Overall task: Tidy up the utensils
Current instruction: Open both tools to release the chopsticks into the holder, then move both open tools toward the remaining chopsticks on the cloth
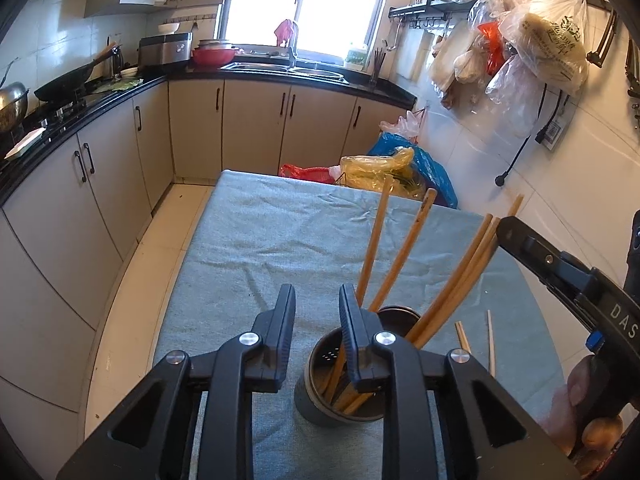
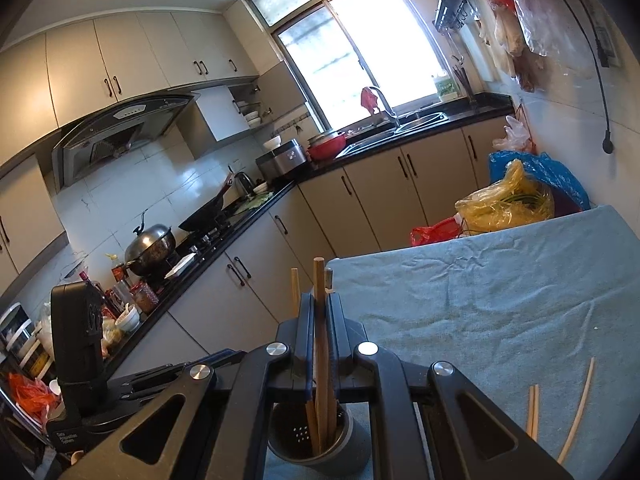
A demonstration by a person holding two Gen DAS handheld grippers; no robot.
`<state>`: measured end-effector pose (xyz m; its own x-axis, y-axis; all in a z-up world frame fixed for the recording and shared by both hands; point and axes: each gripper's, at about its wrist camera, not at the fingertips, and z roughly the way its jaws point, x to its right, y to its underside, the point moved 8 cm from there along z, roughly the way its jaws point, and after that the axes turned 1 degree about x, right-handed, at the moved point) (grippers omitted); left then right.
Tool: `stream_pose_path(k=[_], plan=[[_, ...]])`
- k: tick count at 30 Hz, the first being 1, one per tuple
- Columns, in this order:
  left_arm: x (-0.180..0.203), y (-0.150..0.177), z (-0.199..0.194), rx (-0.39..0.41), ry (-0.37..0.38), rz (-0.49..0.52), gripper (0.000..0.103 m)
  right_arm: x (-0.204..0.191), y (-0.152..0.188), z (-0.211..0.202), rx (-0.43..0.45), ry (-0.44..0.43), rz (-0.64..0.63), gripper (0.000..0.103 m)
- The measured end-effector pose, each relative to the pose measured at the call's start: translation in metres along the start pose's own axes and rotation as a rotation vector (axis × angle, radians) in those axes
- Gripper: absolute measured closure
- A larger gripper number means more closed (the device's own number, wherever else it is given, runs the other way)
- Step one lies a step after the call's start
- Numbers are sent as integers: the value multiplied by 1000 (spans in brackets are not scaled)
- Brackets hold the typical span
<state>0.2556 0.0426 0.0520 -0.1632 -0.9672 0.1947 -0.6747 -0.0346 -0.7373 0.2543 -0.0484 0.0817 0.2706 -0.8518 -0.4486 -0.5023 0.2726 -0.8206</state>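
1. your desk point(image 1: 280, 232) under its blue-grey cloth has a long open stretch ahead of the holder; its left edge drops to the floor aisle point(image 1: 160, 240) along the cabinets, and its far edge ends just before a pile of plastic bags point(image 1: 384, 168).
2. the utensil holder point(image 1: 320, 392), a dark cup with a perforated insert, stands on the near part of the desk, right below both grippers.
3. your left gripper point(image 1: 316, 300) hangs over the holder's left rim with its jaws apart and nothing between them; the right-hand finger dips in front of the cup's mouth.
4. your right gripper point(image 2: 320, 312) has its jaws clamped on an upright chopstick point(image 2: 319, 320) that runs down into the holder point(image 2: 316, 440).
5. in the left wrist view, about five chopsticks point(image 1: 452, 272) lean out of the cup; the rightmost few bunch together, so the count is not certain.
6. three loose chopsticks point(image 2: 576, 412) lie on the cloth to the right of the holder: two side by side and one curved-looking one apart from them. their near ends are cut off by the gripper frame.
7. the holder's base and left side are hidden behind the gripper bodies in both views.
8. the hand point(image 1: 592, 408) on the right gripper shows only at the frame's edge, blurred.
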Motion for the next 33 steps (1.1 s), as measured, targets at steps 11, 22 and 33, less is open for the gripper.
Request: stream_pose_path(k=[11,22,33], plan=[[7,6,-22,25,5,18,81,-6,-1,-18,10,-17,-11,90],[16,26,-43,59,-41,34,78,9,12,-64,32,-22,42,85],[40,52,-50,42,-56,79,76,50,36,-99,21,24,103,84]])
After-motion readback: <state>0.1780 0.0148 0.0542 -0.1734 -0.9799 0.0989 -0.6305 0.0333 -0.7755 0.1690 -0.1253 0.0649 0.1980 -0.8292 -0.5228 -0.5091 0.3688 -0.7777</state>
